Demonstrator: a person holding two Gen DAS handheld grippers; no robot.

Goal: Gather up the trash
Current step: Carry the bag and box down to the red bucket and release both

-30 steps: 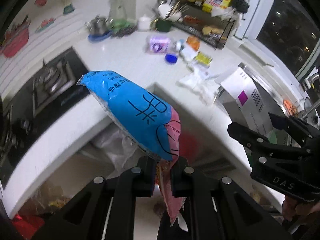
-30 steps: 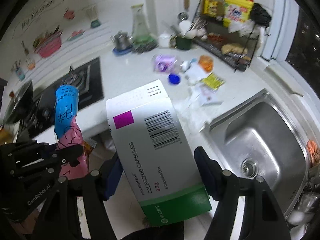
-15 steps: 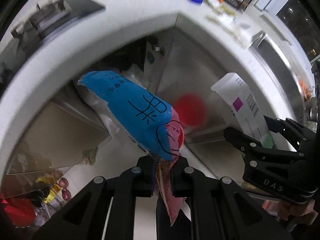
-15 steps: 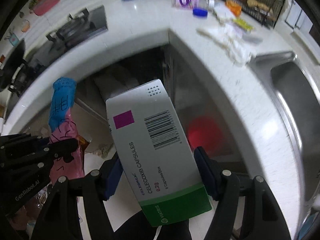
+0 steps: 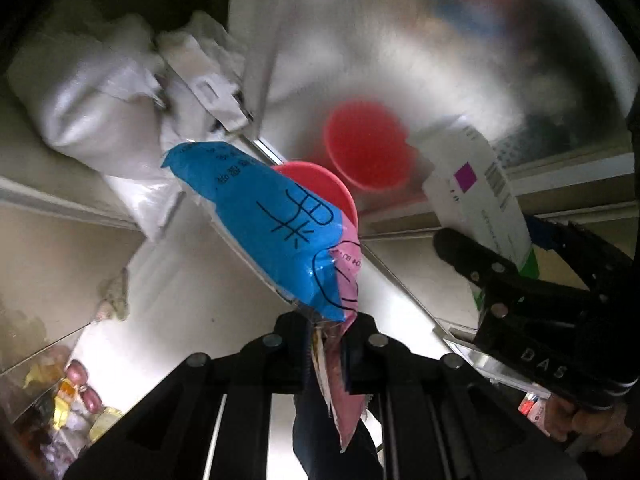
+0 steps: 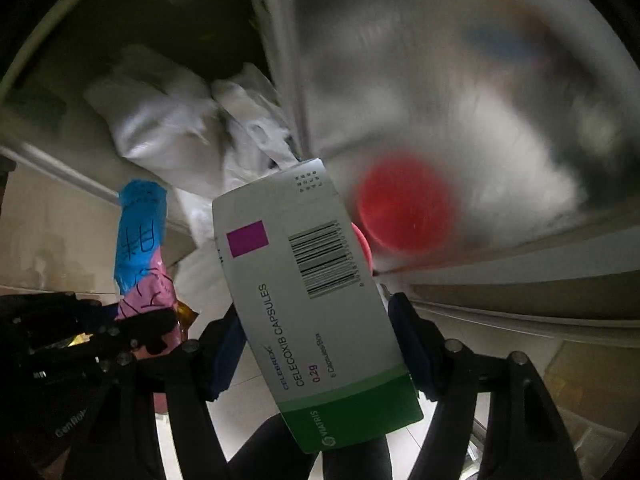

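My left gripper point(image 5: 326, 330) is shut on a blue and pink plastic wrapper point(image 5: 276, 224), which sticks up and away from the fingers; the wrapper also shows in the right wrist view point(image 6: 140, 244). My right gripper point(image 6: 316, 328) is shut on a white and green medicine box point(image 6: 312, 304), seen in the left wrist view point(image 5: 480, 196) at the right. A red bin point(image 5: 344, 194) stands on the floor just beyond the wrapper, mostly hidden by it. Its red reflection point(image 5: 368, 144) shows in the steel cabinet door point(image 5: 440, 60).
White plastic bags point(image 5: 104, 96) are piled in the open cabinet at the left. Light floor tiles point(image 5: 192, 280) lie below. Small colourful packets point(image 5: 72, 396) lie at the lower left. The steel door fills the upper right.
Both grippers have dropped from above the counter to below it, now facing the cabinet and red bin. Both still hold their items.
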